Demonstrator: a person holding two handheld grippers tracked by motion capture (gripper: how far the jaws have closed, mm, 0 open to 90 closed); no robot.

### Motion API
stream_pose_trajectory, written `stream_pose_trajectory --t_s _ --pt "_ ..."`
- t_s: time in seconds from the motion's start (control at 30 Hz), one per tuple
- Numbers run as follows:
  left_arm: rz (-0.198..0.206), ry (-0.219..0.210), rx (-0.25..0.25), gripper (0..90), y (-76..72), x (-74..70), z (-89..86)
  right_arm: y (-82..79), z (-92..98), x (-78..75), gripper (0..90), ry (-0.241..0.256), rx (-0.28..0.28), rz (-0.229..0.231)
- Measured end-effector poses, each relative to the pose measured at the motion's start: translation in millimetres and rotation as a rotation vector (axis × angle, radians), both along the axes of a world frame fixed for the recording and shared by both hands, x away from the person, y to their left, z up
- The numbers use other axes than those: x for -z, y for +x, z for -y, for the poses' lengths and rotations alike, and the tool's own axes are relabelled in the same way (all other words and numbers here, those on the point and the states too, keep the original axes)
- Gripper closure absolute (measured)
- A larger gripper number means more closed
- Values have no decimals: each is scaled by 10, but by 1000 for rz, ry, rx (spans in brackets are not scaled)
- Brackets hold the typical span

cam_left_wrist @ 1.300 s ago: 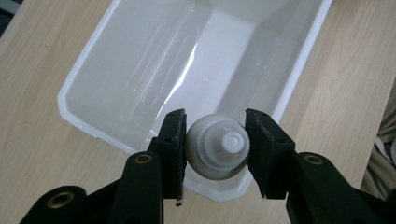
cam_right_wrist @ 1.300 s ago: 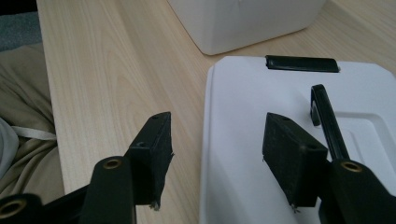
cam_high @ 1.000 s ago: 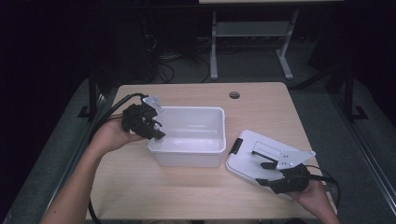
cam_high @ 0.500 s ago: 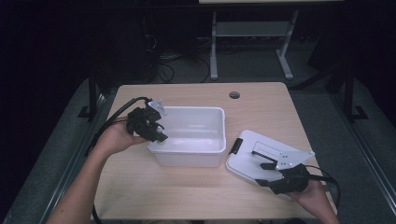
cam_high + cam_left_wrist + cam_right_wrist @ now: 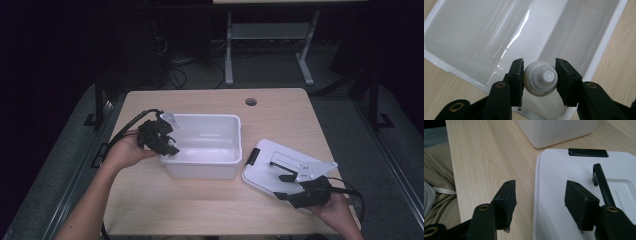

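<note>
A white plastic bin (image 5: pixel 235 145) stands open in the middle of the table. My left gripper (image 5: pixel 169 146) hangs over the bin's left rim, shut on a small white round bottle (image 5: pixel 540 78) with a ribbed cap facing the camera. The bin's inside (image 5: pixel 474 30) lies below the bottle. The bin's white lid (image 5: pixel 272 160) lies flat to the right of the bin, with a black latch (image 5: pixel 587 152) and a black handle (image 5: pixel 601 182). My right gripper (image 5: pixel 287 187) is open, low at the lid's near edge (image 5: pixel 564 167); one jaw is over the lid and the other over the table.
The wooden table (image 5: pixel 200 210) has a round cable hole (image 5: pixel 251 102) at the back. A desk frame and cables stand on the dark floor beyond. Bare wood lies in front of the bin. Beige cloth (image 5: pixel 436 182) shows past the table's near edge.
My left gripper has shifted slightly over the bin's left rim, still holding the bottle. The right gripper has stayed where it was.
</note>
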State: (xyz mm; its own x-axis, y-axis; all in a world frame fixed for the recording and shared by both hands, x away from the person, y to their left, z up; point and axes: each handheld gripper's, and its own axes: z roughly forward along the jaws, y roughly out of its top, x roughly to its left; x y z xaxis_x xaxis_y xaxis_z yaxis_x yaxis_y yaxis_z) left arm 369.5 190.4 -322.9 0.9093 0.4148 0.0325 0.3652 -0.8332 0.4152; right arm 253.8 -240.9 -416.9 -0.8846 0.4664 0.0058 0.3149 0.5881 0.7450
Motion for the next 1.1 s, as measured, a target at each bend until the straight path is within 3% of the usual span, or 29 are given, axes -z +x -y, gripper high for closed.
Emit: stream_pose_trajectory --t_s 0.5,1.1 --pt "-21 25 -5 596 29 139 24 3 -19 16 416 0 -4 -8" --pt "-14 42 -5 597 59 259 44 13 -30 32 413 6 -14 -16"
